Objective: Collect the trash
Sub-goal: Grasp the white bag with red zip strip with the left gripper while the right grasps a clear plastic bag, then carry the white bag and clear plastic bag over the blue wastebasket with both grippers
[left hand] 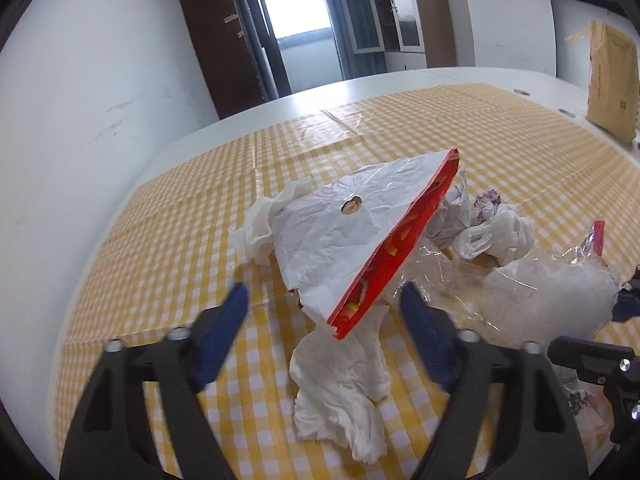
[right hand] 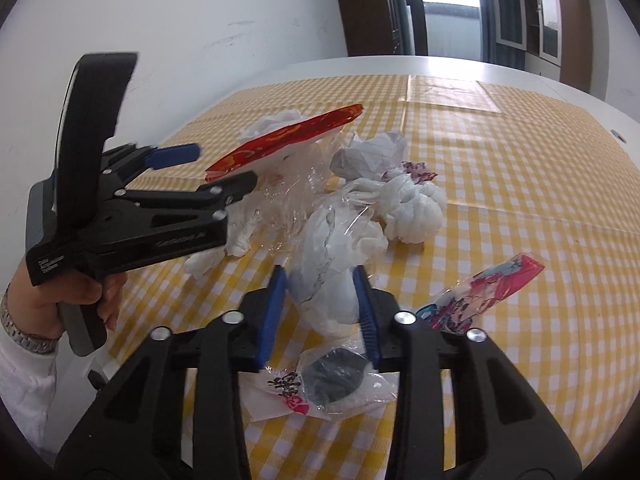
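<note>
Left gripper [left hand: 324, 300] fingertips motion-blurred; clear film [left hand: 460, 276] partly hidden behind them — brown parcel [left hand: 612, 88] cut by the edge.

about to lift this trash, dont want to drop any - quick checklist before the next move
1. Right gripper jaws on the white wad in clear film: ok, pads flank and touch it.
2. Left gripper closed on the red and white wrapper: not ok, jaws open, wrapper between them.
3. Grippers apart: ok.
4. Crumpled tissue gathered: not ok, loose on the checked tablecloth.
5. Trash container within reach: cannot tell.
</note>
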`<action>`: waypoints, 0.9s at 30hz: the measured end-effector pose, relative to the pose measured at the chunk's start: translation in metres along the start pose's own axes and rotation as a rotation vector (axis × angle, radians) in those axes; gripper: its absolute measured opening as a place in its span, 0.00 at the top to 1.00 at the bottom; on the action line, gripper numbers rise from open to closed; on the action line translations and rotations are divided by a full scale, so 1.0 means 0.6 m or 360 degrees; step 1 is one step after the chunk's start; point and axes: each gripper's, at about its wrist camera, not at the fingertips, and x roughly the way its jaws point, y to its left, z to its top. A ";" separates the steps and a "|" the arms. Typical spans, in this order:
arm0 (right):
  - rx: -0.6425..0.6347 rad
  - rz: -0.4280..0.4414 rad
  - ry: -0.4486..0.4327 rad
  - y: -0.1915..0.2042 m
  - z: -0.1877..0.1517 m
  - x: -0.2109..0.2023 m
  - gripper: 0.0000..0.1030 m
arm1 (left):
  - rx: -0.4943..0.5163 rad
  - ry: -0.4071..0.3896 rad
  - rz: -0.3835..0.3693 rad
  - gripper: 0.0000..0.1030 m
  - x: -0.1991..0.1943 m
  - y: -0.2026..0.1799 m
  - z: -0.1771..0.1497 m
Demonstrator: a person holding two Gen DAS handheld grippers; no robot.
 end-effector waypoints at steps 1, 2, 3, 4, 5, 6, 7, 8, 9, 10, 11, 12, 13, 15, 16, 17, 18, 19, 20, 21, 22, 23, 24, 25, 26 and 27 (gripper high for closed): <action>-0.0015 0.0010 0.0002 0.003 0.001 0.000 0.77 | 0.0042 0.0003 0.0004 0.48 0.003 -0.008 0.003; -0.0025 0.0011 0.0007 0.005 0.002 -0.001 0.81 | 0.0075 0.0005 0.0005 0.63 0.006 -0.014 0.004; -0.0028 0.0007 0.0006 0.005 0.004 -0.001 0.83 | 0.0103 -0.0014 0.0004 0.82 0.006 -0.018 0.004; -0.0026 0.0006 0.0000 0.006 0.003 -0.001 0.83 | 0.0115 -0.0035 -0.0007 0.91 0.004 -0.020 0.004; -0.0018 0.0001 -0.0007 0.006 0.002 -0.003 0.83 | 0.0122 -0.0050 -0.0019 0.97 0.002 -0.021 0.003; -0.0009 -0.0017 -0.0025 0.006 0.000 -0.006 0.83 | 0.0100 -0.0071 -0.0034 0.99 -0.003 -0.017 0.002; -0.0003 -0.0046 -0.0053 0.007 -0.004 -0.011 0.83 | 0.0047 -0.0103 -0.0035 1.00 -0.012 -0.009 0.000; 0.0001 -0.0071 -0.0089 0.010 -0.007 -0.016 0.83 | 0.0003 -0.0131 -0.0039 1.00 -0.021 -0.003 -0.002; 0.0012 -0.0075 -0.0116 0.010 -0.009 -0.022 0.83 | -0.0051 -0.0171 -0.0042 1.00 -0.034 0.004 -0.006; 0.0027 -0.0072 -0.0143 0.010 -0.012 -0.027 0.84 | -0.0087 -0.0198 -0.0042 1.00 -0.043 0.010 -0.009; 0.0043 -0.0068 -0.0170 0.010 -0.013 -0.035 0.84 | -0.0140 -0.0235 -0.0046 1.00 -0.056 0.018 -0.013; 0.0052 -0.0069 -0.0193 0.010 -0.014 -0.042 0.84 | -0.0187 -0.0271 -0.0070 1.00 -0.070 0.024 -0.018; 0.0046 -0.0089 -0.0218 0.013 -0.016 -0.051 0.84 | -0.0219 -0.0302 -0.0097 1.00 -0.080 0.028 -0.022; 0.0017 -0.0117 -0.0258 0.020 -0.019 -0.065 0.84 | -0.0271 -0.0357 -0.0106 1.00 -0.105 0.033 -0.036; 0.0017 -0.0110 -0.0282 0.021 -0.021 -0.073 0.84 | -0.0308 -0.0385 -0.0111 1.00 -0.120 0.036 -0.048; 0.0019 -0.0095 -0.0299 0.022 -0.024 -0.084 0.84 | -0.0337 -0.0402 -0.0121 1.00 -0.130 0.037 -0.059; 0.0014 -0.0088 -0.0309 0.026 -0.027 -0.091 0.84 | -0.0361 -0.0413 -0.0127 1.00 -0.139 0.038 -0.070; 0.0002 -0.0091 -0.0324 0.029 -0.029 -0.098 0.84 | -0.0398 -0.0431 -0.0131 1.00 -0.150 0.039 -0.085; -0.0005 -0.0097 -0.0337 0.032 -0.031 -0.102 0.84 | -0.0432 -0.0446 -0.0141 1.00 -0.158 0.041 -0.093; -0.0011 -0.0105 -0.0353 0.036 -0.033 -0.108 0.84 | -0.0468 -0.0461 -0.0158 1.00 -0.167 0.043 -0.102; -0.0016 -0.0120 -0.0363 0.041 -0.033 -0.111 0.84 | -0.0507 -0.0475 -0.0182 1.00 -0.179 0.047 -0.111; -0.0024 -0.0131 -0.0372 0.047 -0.037 -0.117 0.84 | -0.0548 -0.0490 -0.0206 1.00 -0.192 0.049 -0.122; -0.0026 -0.0131 -0.0385 0.049 -0.033 -0.119 0.84 | -0.0574 -0.0495 -0.0224 1.00 -0.201 0.050 -0.129; -0.0027 -0.0125 -0.0407 0.054 -0.038 -0.124 0.84 | -0.0587 -0.0492 -0.0238 1.00 -0.206 0.050 -0.135; -0.0035 -0.0120 -0.0429 0.060 -0.041 -0.131 0.84 | -0.0598 -0.0490 -0.0248 1.00 -0.214 0.046 -0.140; -0.0041 -0.0117 -0.0447 0.066 -0.045 -0.138 0.84 | -0.0606 -0.0490 -0.0253 1.00 -0.219 0.045 -0.145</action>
